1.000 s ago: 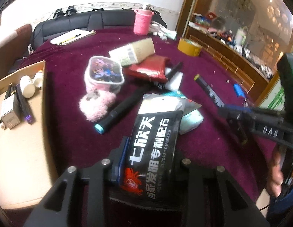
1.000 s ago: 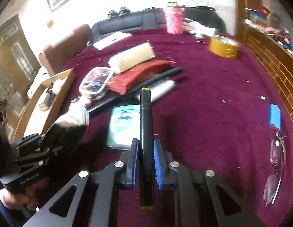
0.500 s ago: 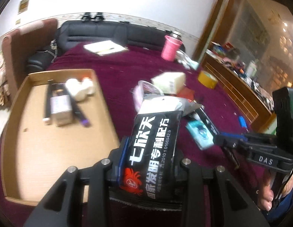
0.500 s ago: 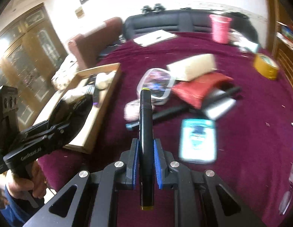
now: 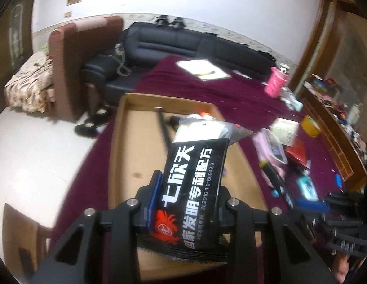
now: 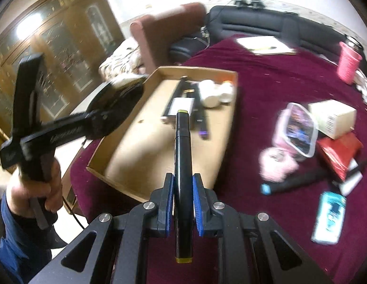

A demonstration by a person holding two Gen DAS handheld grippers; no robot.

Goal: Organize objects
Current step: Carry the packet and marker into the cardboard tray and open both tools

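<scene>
Left wrist view: the left gripper (image 5: 185, 203) clamps a glossy black pouch (image 5: 195, 187) printed with white characters and a red crab, its silver top crumpled, held above the shallow cardboard tray (image 5: 118, 142). The right gripper (image 6: 182, 201) has its blue-padded fingers (image 6: 168, 198) closed on a slim black marker (image 6: 182, 165) with yellow-green end caps, pointing over the same tray's near edge. In the tray lie white bottles (image 6: 210, 94), a small box and dark pens. The table (image 6: 266, 90) wears plush maroon cloth, cluttered on the right. At the far side stands a black leather sofa (image 5: 190, 47); a pale floor shows at left.
</scene>
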